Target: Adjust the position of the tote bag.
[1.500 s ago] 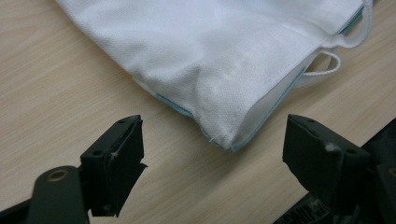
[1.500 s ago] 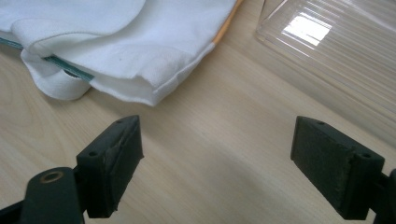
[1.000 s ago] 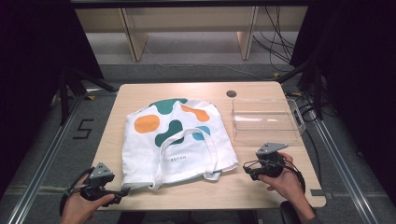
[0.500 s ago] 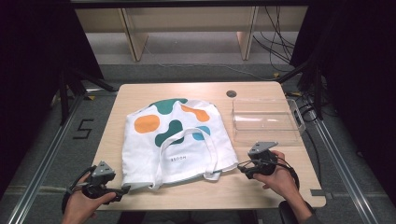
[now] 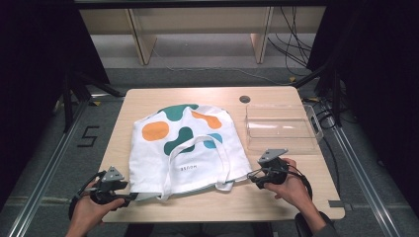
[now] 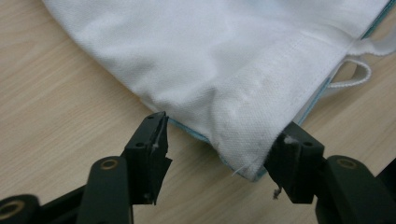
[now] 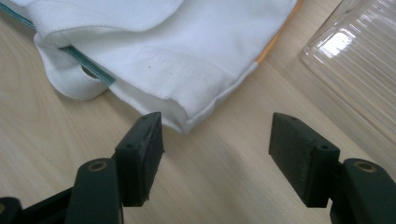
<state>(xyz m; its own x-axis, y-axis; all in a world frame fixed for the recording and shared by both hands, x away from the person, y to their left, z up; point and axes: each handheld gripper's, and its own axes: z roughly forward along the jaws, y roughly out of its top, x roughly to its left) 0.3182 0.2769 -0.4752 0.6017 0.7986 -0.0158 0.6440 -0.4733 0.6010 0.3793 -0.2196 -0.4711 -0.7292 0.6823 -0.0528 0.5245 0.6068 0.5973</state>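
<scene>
A white tote bag point(image 5: 188, 148) with orange, green and blue blobs lies flat on the wooden table point(image 5: 148, 101), handles toward me. My left gripper point(image 5: 136, 196) sits at the bag's near left corner. In the left gripper view that corner point(image 6: 224, 70) lies between the jaws of the gripper point(image 6: 222, 154). They have just been closing; one pad touches the cloth, the other stands clear. My right gripper point(image 5: 252, 177) is at the near right corner. In the right gripper view that corner point(image 7: 187, 60) reaches just between the open jaws of the gripper point(image 7: 217, 140), which have narrowed a little.
A clear plastic box point(image 5: 281, 126) stands right of the bag, and its ribbed wall point(image 7: 359, 60) is close to my right gripper. A small dark round cap point(image 5: 244, 98) sits at the table's far side. Bare wood runs along the near edge.
The right gripper has edged left up to the bag's near right corner. The left gripper has nudged onto the near left corner and its jaws have narrowed around the cloth.
</scene>
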